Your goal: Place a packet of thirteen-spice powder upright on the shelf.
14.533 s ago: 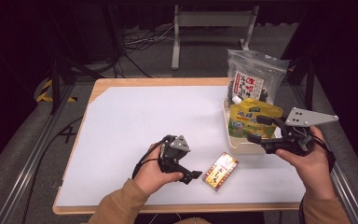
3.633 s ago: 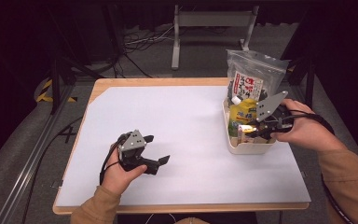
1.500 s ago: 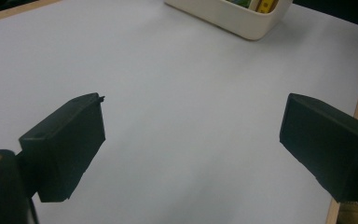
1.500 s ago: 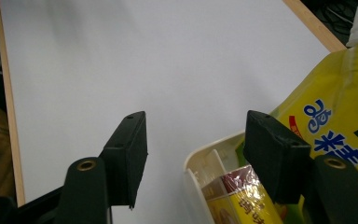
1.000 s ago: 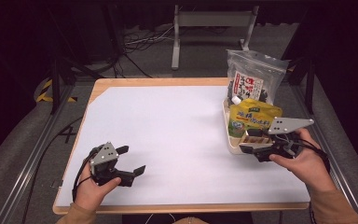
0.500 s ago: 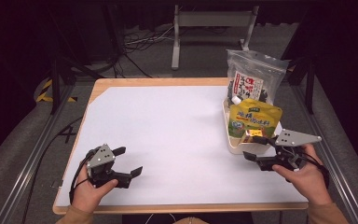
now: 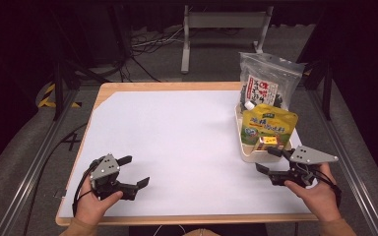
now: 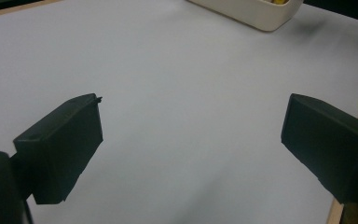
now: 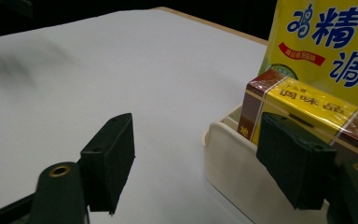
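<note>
White-topped table (image 7: 177, 132) with wood edge, dark floor around. Left gripper (image 7: 137, 172) low at the near left corner, jaws wide, nothing between them. Cream tray (image 7: 250, 153) at the right edge holds a yellow pouch (image 7: 268, 124) and a small yellow-brown box (image 7: 267, 142), clear bag (image 7: 266, 83) behind. Right gripper (image 7: 269, 160) just beside the tray's near end, jaws just opened wide, empty.

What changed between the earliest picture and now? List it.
The small box left the table for the white tray. The right gripper, jaws just opening, has backed off empty; the left gripper moved toward the near left corner. The yellow pouch stayed put.
</note>
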A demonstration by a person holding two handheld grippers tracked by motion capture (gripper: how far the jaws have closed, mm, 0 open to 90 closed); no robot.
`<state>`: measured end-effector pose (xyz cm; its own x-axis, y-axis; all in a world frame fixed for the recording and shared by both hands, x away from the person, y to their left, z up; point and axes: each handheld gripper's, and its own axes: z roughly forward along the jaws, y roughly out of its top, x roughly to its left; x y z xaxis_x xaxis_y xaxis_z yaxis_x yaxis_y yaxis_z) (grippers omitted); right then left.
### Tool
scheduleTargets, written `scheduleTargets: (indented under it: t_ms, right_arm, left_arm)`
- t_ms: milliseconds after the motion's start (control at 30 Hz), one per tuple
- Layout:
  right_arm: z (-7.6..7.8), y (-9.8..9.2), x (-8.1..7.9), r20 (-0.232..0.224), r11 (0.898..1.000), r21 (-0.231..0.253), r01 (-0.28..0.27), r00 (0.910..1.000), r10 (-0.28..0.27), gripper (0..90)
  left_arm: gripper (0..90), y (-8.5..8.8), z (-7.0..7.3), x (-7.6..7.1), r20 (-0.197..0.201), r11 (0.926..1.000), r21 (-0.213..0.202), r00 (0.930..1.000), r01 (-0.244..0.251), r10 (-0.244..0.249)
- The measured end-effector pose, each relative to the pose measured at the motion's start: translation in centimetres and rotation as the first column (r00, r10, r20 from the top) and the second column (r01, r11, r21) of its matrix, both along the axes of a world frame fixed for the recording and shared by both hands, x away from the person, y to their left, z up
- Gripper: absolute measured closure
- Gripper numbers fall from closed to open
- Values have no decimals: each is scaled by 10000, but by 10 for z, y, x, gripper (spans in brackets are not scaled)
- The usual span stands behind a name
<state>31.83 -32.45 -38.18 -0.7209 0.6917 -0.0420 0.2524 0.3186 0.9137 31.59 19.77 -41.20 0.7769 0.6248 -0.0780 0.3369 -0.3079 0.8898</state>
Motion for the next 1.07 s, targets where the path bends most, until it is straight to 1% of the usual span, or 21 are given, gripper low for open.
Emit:
scheduleTargets:
  t_ms: [200,367,400,500,533,600,633,667,833,1000,1067]
  right_arm:
    - [-15,2,-3,311,9997,193,136,9994,-142,265]
    - [-21,1,-5,350,9991,328,264,9990,-275,254]
    - [-24,1,-5,351,9990,308,335,9988,-346,254]
    - [-32,1,-4,170,9994,166,318,9993,-320,253]
    - [-34,2,-3,132,9994,107,335,9993,-337,253]
    - [-39,2,-1,-165,9997,28,260,9995,-260,246]
    - [-39,2,-1,-165,9997,28,260,9995,-260,246]
    - [-42,3,0,-298,9996,-6,272,9992,-272,244]
    - [-46,3,3,-514,9991,-141,400,9978,-407,236]
    - [-45,3,3,-488,9993,-161,349,9982,-357,231]
    - [-44,3,2,-427,9994,-135,329,9985,-335,229]
  left_arm:
    - [61,0,-2,1,55,10000,-32,10000,21,-21]
    - [61,1,-4,2,56,9999,-76,10000,77,-77]
    - [61,2,-5,3,117,9999,-83,9999,85,-84]
    - [62,4,-8,5,128,10000,76,9999,43,-44]
    - [62,4,-9,5,63,10000,47,10000,29,-30]
    - [63,4,-11,7,57,9999,128,10000,80,-81]
    - [63,4,-11,7,57,9999,128,10000,80,-81]
    - [63,5,-11,7,99,9998,171,9999,46,-47]
    - [63,4,-13,7,-111,10000,70,9999,41,-40]
    - [63,4,-14,8,-74,9999,151,10000,69,-67]
    - [63,4,-14,7,-159,9999,114,9999,39,-37]
